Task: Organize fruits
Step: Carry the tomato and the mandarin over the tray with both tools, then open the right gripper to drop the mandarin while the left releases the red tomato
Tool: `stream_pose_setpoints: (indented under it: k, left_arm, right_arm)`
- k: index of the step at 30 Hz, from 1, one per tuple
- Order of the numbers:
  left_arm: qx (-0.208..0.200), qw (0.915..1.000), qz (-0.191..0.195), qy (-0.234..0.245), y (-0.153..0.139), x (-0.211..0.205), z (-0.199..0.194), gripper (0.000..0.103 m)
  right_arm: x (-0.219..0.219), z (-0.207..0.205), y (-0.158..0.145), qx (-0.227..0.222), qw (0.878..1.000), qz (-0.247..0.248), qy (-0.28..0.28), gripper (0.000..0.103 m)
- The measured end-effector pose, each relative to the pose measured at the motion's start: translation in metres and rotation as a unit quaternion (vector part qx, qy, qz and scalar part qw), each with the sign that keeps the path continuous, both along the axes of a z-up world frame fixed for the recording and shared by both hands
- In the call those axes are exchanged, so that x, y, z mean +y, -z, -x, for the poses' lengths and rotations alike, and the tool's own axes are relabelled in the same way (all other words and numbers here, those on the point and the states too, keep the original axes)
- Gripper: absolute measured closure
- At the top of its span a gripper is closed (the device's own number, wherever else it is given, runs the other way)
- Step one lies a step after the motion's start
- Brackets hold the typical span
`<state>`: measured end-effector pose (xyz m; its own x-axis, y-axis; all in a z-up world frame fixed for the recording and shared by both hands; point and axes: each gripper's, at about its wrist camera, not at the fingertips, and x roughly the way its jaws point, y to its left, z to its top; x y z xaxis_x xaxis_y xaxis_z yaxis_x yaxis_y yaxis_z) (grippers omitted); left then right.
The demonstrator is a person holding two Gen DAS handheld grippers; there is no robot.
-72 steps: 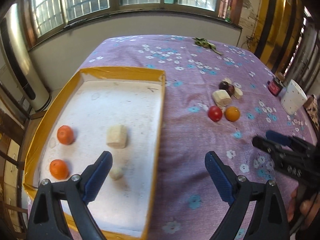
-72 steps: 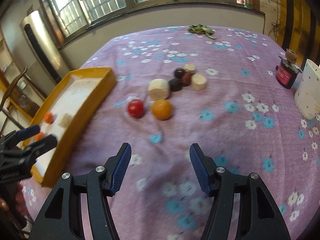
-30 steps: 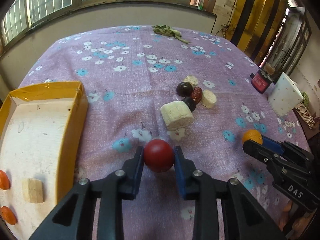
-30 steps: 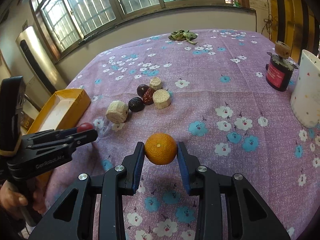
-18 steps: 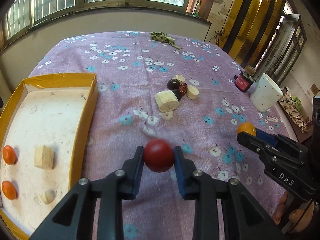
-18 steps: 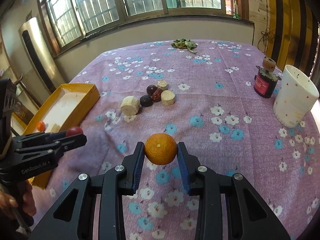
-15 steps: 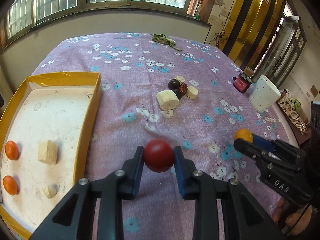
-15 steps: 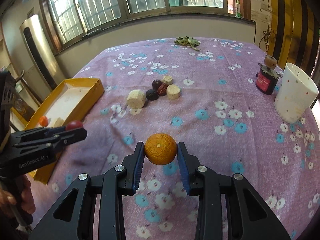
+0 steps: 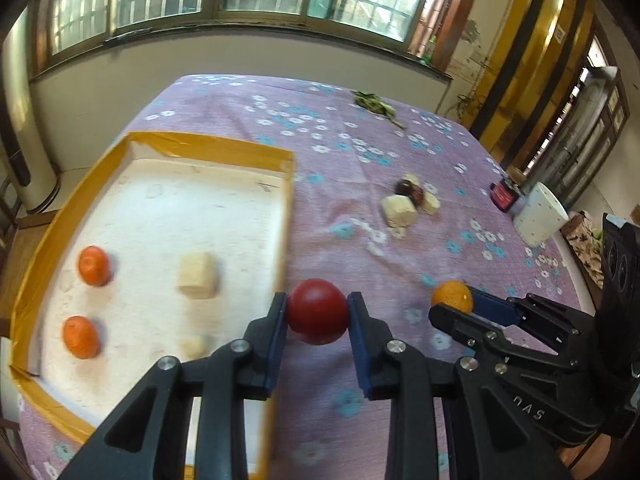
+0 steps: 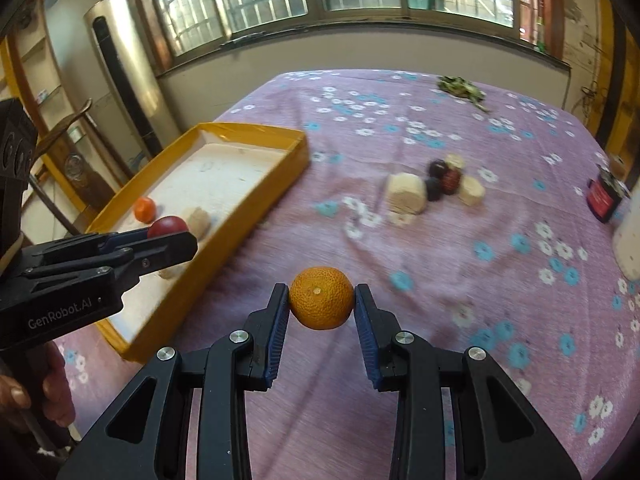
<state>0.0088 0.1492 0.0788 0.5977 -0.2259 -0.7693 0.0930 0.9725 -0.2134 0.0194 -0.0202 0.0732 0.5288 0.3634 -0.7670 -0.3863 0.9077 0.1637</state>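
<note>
The left tongs (image 9: 318,312) are clenched on a red fruit (image 9: 317,311), pinched between the blue pads and carried clear of the purple flowered cloth, right at the near corner of the yellow tray (image 9: 200,146). Beside them the right tongs (image 10: 321,298) grip an orange (image 10: 321,298) the same way, held above the tabletop (image 10: 460,264) and not touching it. In the tray's white bed lie two small oranges (image 9: 94,266) along its left side, a pale chunk (image 9: 198,276) near the middle and a smaller pale piece (image 9: 194,346) closer in. Further out on the cloth sits a loose cluster: a large pale chunk (image 10: 406,193), dark round fruits (image 10: 438,168) and a reddish one touching each other, and two pale slices. Off to the right stand a white cup (image 9: 538,218) and a small red jar (image 9: 504,196). At the far edge lies a sprig of green leaves (image 10: 460,86).
</note>
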Motion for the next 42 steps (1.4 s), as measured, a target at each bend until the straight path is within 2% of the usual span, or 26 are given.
stream_pose_setpoints:
  k: [8, 13, 18, 26, 34, 38, 39, 41, 42]
  left_arm:
    - [0.014, 0.9982, -0.008, -0.058, 0.006, 0.07, -0.019, 0.071]
    - [0.019, 0.9971, -0.02, -0.071, 0.01, 0.103, -0.046, 0.071]
    - [0.03, 0.9966, -0.024, -0.073, 0.02, 0.127, -0.075, 0.071]
    - [0.062, 0.9954, -0.016, -0.071, 0.04, 0.146, -0.11, 0.071]
    - [0.087, 0.9937, -0.012, -0.07, 0.059, 0.152, -0.12, 0.071]
    - [0.083, 0.9938, -0.018, -0.073, 0.058, 0.153, -0.118, 0.071]
    - [0.084, 0.9936, -0.018, -0.074, 0.058, 0.154, -0.118, 0.071]
    - [0.085, 0.993, -0.017, -0.08, 0.057, 0.157, -0.116, 0.065]
    - [0.085, 0.9927, -0.017, -0.084, 0.056, 0.159, -0.114, 0.064]
  right_arm:
    - [0.079, -0.034, -0.001, 0.008, 0.999, -0.01, -0.049, 0.071]
    - [0.125, -0.061, 0.002, 0.01, 0.998, -0.003, -0.068, 0.071]
    - [0.156, -0.094, 0.02, 0.032, 0.997, 0.009, -0.065, 0.071]
    - [0.179, -0.113, 0.041, 0.059, 0.995, 0.034, -0.069, 0.071]
    - [0.184, -0.115, 0.049, 0.063, 0.994, 0.05, -0.076, 0.071]
    - [0.183, -0.113, 0.049, 0.057, 0.994, 0.058, -0.077, 0.071]
    - [0.182, -0.112, 0.047, 0.054, 0.994, 0.059, -0.074, 0.07]
    - [0.176, -0.11, 0.044, 0.053, 0.995, 0.056, -0.065, 0.061]
    - [0.171, -0.11, 0.043, 0.054, 0.996, 0.05, -0.059, 0.061]
